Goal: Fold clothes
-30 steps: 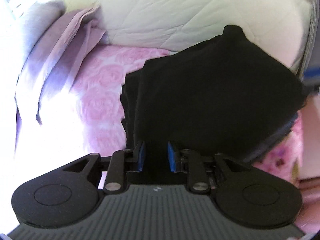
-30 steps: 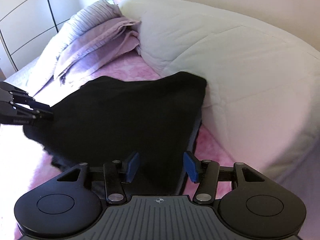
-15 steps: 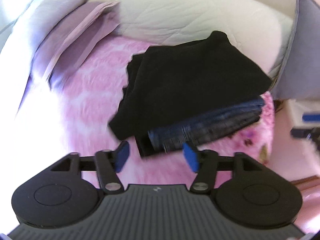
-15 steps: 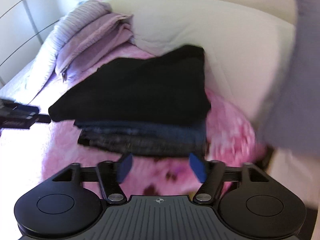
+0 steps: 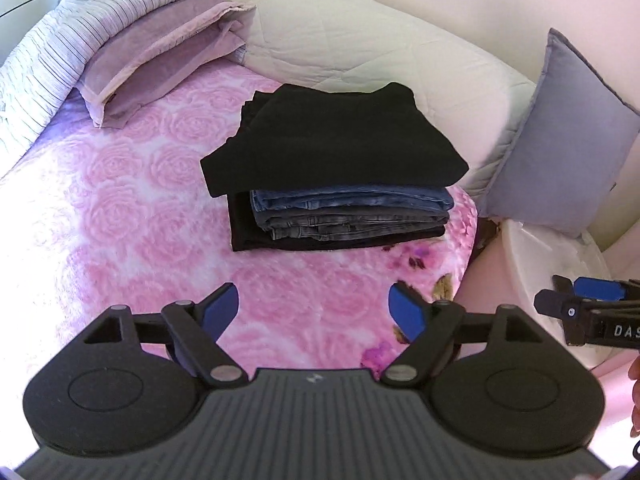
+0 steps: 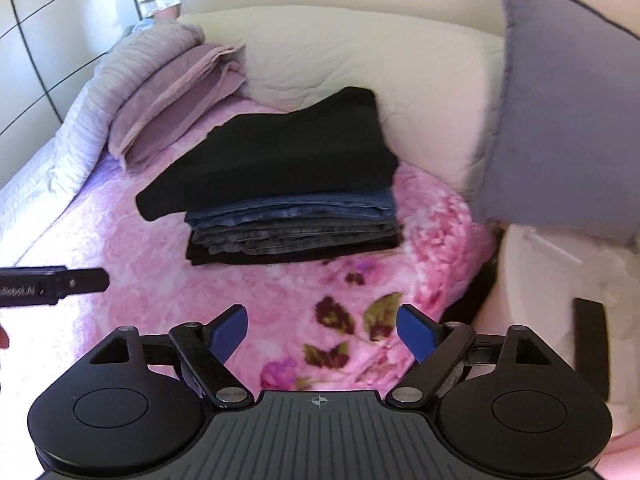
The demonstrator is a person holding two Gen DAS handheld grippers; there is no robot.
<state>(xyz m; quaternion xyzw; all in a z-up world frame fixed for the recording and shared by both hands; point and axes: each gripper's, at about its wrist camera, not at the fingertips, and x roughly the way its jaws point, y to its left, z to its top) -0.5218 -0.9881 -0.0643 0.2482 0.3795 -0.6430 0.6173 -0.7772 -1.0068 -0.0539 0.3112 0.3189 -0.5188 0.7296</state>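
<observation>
Folded black garment [image 5: 336, 136] sits on top of a stack of folded jeans [image 5: 348, 212], w/ another dark folded piece at the bottom. Stack lies on the pink rose-print bedspread [image 5: 132, 208], toward its far right corner, back edge touching the cream quilted bolster [image 5: 360, 44].

L gripper [image 5: 314, 310]: jaws spread wide, nothing held, hovering over bare bedspread near its front edge; stack is straight ahead, well apart from the fingertips. R gripper [image 6: 322, 330]: jaws also wide, empty, above the floral patch at the bedspread's right front edge; stack ahead and slightly left, well apart.

Each gripper shows at the side of the other's view. Grey-blue cushion [image 6: 560, 92] stands just right of the stack. Folded lilac bedding [image 5: 160, 52] sits at far left corner.
</observation>
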